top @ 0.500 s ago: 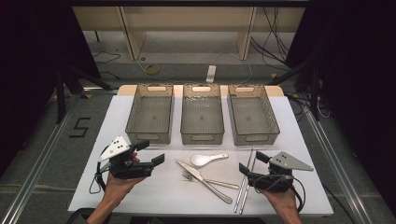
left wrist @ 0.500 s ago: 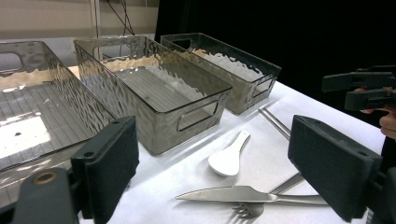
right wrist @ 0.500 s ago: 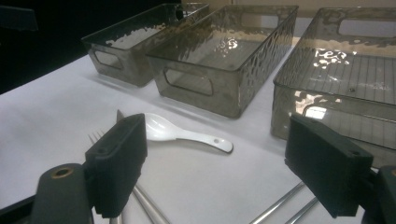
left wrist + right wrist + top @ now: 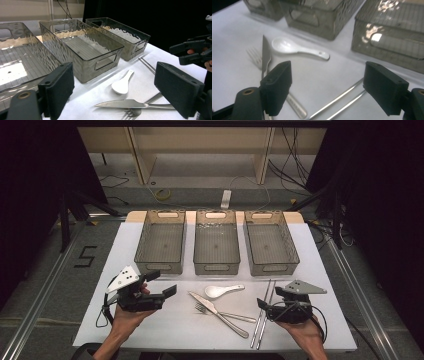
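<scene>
High view has the left gripper point(image 4: 161, 283) held above the surface's point(image 4: 165, 330) near left part, jaws spread and empty, aimed toward the cutlery; the right gripper point(image 4: 262, 307) sits low at the near right, also released, its tips just beside the chopsticks point(image 4: 263, 315). Between the two lie a knife point(image 4: 215, 312) crossing a fork point(image 4: 225, 314), with a white spoon point(image 4: 223, 291) just behind them. Three clear bins point(image 4: 216, 242) stand in a row farther back. Left gripper view adds the knife blade lying over the fork's tines point(image 4: 132, 113) and the other gripper off to its right. Right gripper view shows the chopsticks point(image 4: 342, 100) running between its own open jaws, untouched, and a hole in the spoon handle point(image 4: 320, 53).
</scene>
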Demonstrator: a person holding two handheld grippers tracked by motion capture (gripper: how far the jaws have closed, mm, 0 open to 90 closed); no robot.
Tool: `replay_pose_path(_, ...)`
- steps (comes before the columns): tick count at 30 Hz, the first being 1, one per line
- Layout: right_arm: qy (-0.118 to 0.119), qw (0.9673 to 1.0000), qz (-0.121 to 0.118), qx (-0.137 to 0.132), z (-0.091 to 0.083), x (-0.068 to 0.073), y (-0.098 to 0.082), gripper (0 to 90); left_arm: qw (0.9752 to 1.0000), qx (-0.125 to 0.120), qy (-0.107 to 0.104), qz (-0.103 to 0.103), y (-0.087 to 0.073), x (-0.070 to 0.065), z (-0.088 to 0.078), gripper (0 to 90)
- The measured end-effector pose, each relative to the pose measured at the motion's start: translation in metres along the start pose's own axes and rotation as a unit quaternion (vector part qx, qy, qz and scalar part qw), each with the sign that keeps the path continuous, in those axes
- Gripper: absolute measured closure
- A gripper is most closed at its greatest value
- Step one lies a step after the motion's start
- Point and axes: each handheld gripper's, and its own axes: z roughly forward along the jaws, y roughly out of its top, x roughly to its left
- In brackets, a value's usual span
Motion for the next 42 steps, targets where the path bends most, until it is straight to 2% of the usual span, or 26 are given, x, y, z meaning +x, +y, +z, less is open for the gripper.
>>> replay_pose_path(1, -0.002, 0.9998, -0.009, 0.015, 0.0, 0.002, 0.001, 25.3, 1.0, 0.001, 0.0, 0.003, 0.0, 0.0, 0.0, 15.8)
replay_pose_path(2, -0.002, 0.9998, -0.009, 0.015, 0.0, 0.002, 0.001, 25.3, 1.0, 0.001, 0.0, 0.003, 0.0, 0.0, 0.0, 15.7)
replay_pose_path(3, -0.006, 0.9995, -0.014, 0.027, 0.001, 0.002, 0.002, 25.4, 1.0, 0.0, 0.0, 0.004, 0.0, 0.0, 0.0, 15.8)
replay_pose_path(10, -0.017, 0.9988, -0.019, 0.041, 0.001, 0.003, 0.004, 25.7, 1.0, 0.0, 0.0, 0.004, 0.0, -0.001, 0.0, 15.8)
replay_pose_path(16, -0.013, 0.9994, -0.016, 0.028, -0.001, 0.003, 0.005, 25.8, 1.0, 0.001, -0.001, 0.005, 0.0, -0.001, 0.0, 15.8)
replay_pose_path(20, -0.014, 0.9993, -0.015, 0.033, 0.001, 0.003, 0.005, 25.8, 1.0, 0.0, 0.0, 0.005, 0.0, -0.001, 0.0, 15.8)
replay_pose_path(24, -0.013, 0.9995, -0.015, 0.025, 0.001, 0.003, 0.005, 25.7, 1.0, 0.0, 0.0, 0.005, 0.0, -0.001, 0.0, 15.8)
replay_pose_path(25, -0.011, 0.9999, -0.01, 0.008, -0.001, 0.004, 0.005, 25.7, 1.0, 0.0, 0.0, 0.005, 0.0, -0.001, 0.0, 15.8)
replay_pose_path(28, -0.006, 0.9998, -0.006, -0.016, -0.003, 0.004, 0.006, 25.6, 1.0, 0.0, -0.001, 0.005, 0.0, -0.001, 0.0, 15.8)
replay_pose_path(32, -0.002, 0.9998, 0.0, -0.021, -0.003, 0.003, 0.007, 25.5, 1.0, 0.001, -0.001, 0.005, 0.0, -0.001, 0.0, 15.8)
replay_pose_path(36, -0.006, 0.9999, -0.003, -0.007, -0.001, 0.003, 0.008, 25.8, 1.0, 0.001, 0.0, 0.005, 0.0, -0.001, 0.0, 15.8)
replay_pose_path(37, -0.01, 0.9998, -0.012, 0.01, 0.0, 0.003, 0.01, 25.9, 1.0, 0.001, 0.0, 0.005, 0.0, -0.001, 0.001, 15.7)
replay_pose_path(38, -0.01, 0.9998, -0.012, 0.01, 0.0, 0.003, 0.01, 25.9, 1.0, 0.001, 0.0, 0.005, 0.0, -0.001, 0.001, 15.7)
replay_pose_path(39, -0.009, 0.9992, -0.02, 0.034, 0.003, 0.003, 0.013, 25.9, 1.0, 0.001, 0.0, 0.005, 0.0, -0.001, 0.0, 15.8)
replay_pose_path(42, -0.017, 0.9967, -0.033, 0.073, 0.008, 0.004, 0.017, 26.2, 1.0, 0.0, 0.0, 0.005, 0.0, -0.001, 0.0, 15.8)
